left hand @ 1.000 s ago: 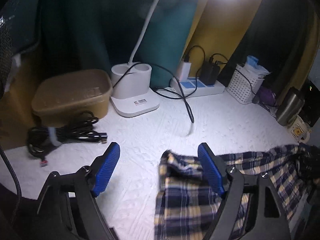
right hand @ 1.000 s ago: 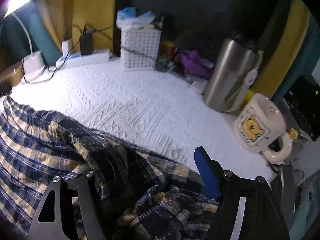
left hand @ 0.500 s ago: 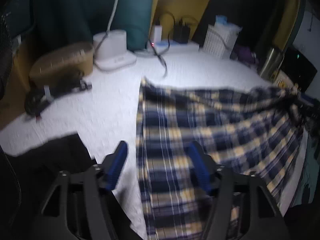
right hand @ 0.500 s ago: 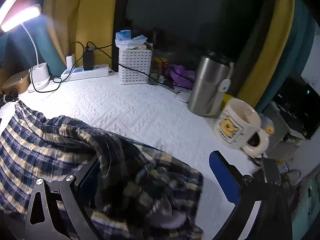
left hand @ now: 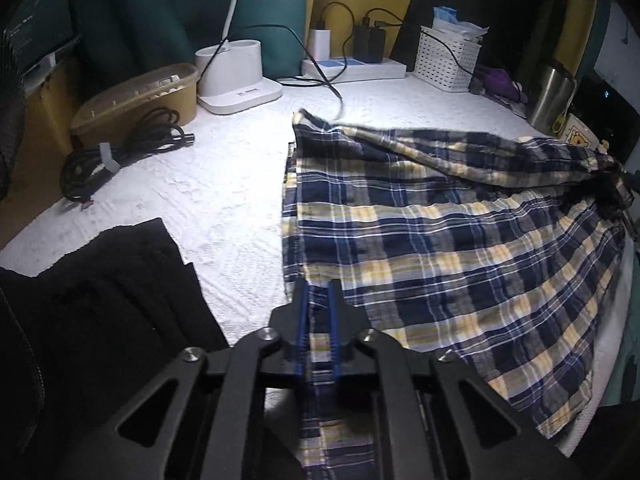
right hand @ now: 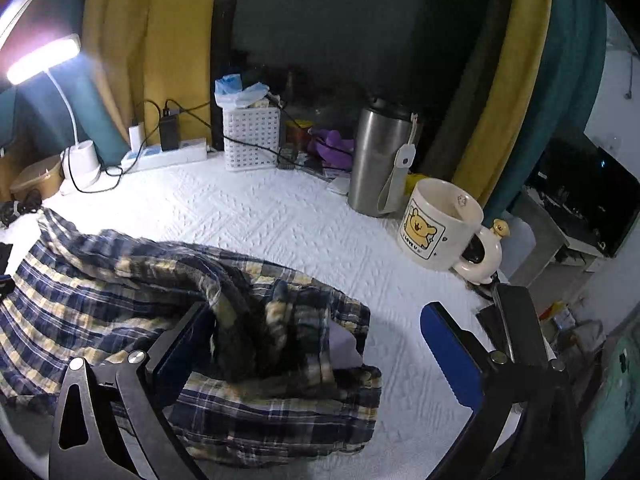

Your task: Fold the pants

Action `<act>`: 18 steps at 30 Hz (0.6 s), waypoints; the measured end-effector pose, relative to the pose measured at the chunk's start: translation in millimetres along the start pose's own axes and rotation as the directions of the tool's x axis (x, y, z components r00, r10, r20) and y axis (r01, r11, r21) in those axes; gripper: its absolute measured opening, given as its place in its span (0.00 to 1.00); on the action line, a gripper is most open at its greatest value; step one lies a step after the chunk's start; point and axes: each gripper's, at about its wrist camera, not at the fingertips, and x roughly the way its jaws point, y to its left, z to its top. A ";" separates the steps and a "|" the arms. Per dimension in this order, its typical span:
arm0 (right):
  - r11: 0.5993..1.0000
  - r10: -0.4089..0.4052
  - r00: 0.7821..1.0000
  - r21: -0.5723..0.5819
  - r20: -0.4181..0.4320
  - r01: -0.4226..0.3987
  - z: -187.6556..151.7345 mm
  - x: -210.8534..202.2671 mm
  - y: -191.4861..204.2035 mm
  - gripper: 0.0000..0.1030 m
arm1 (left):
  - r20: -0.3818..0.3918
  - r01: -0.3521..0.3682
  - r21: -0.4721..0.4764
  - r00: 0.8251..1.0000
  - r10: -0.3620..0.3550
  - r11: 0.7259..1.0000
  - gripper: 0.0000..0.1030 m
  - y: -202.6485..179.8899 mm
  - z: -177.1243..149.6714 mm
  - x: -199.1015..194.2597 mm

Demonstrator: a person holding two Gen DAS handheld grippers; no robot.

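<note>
Plaid navy-and-yellow pants (left hand: 440, 240) lie spread over the white quilted table (left hand: 224, 184). At their near left edge my left gripper (left hand: 318, 292) is shut, its blue pads pinching a strip of the plaid cloth. In the right wrist view the waist end of the pants (right hand: 120, 292) is bunched in a heap. My right gripper (right hand: 316, 312) stands wide open above that heap. The cloth lies between its jaws, and the right blue pad (right hand: 448, 352) is well clear of it. The left finger is half hidden behind the fabric.
A black garment (left hand: 100, 300) lies at the near left. Along the back stand a brown box (left hand: 136, 96), a cable bundle (left hand: 120, 148), a lamp base (left hand: 236, 76), a power strip (left hand: 352, 68) and a white basket (left hand: 446, 60). A steel tumbler (right hand: 380, 160) and a bear mug (right hand: 440, 224) stand at the right.
My left gripper drew back from the far hem to the near edge of the pants and shut on the cloth. My right gripper opened wide, lifted and backed off the bunched cloth.
</note>
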 end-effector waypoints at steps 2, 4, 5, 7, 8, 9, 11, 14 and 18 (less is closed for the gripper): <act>1.000 -0.007 1.000 0.002 0.019 0.007 2.3 -5.8 -2.2 1.00 | 0.001 -0.010 0.005 1.000 0.010 1.000 0.05 -0.8 -0.4 -0.6; 1.000 -0.018 0.999 0.016 0.036 0.017 3.2 -11.1 -7.1 1.00 | 0.004 -0.026 0.011 1.000 0.026 1.000 0.05 -2.5 -0.9 -1.8; 0.999 -0.023 0.999 0.023 0.039 0.022 2.5 -13.5 -10.4 1.00 | 0.007 -0.032 0.012 0.999 0.031 0.999 0.05 -3.5 -1.2 -3.1; 0.999 -0.034 0.999 0.029 0.033 0.033 -2.2 -15.3 -15.8 1.00 | 0.013 -0.034 0.009 0.999 0.033 0.999 0.05 -4.1 -1.6 -6.1; 0.999 -0.037 0.999 0.028 0.024 0.036 -6.5 -15.0 -17.7 1.00 | 0.016 -0.035 0.010 0.999 0.035 0.999 0.05 -4.1 -1.3 -8.1; 0.999 -0.034 0.999 0.021 0.010 0.034 -12.0 -13.8 -18.1 1.00 | 0.019 -0.039 0.010 0.999 0.039 0.999 0.05 -3.9 -0.9 -10.0; 1.000 -0.028 1.000 0.001 -0.013 0.028 -24.2 -11.1 -15.7 1.00 | 0.026 -0.042 0.008 0.999 0.042 0.999 0.05 -3.2 0.0 -14.5; 0.999 -0.010 0.999 -0.035 -0.044 0.009 -41.2 -4.4 -9.8 1.00 | 0.030 -0.054 0.009 0.998 0.054 0.999 0.05 -3.0 1.7 -18.5; 0.997 -0.044 0.997 -0.060 -0.062 0.041 -47.5 13.0 -9.5 0.90 | 0.030 -0.063 0.007 0.998 0.063 0.998 0.05 -2.5 6.6 -19.3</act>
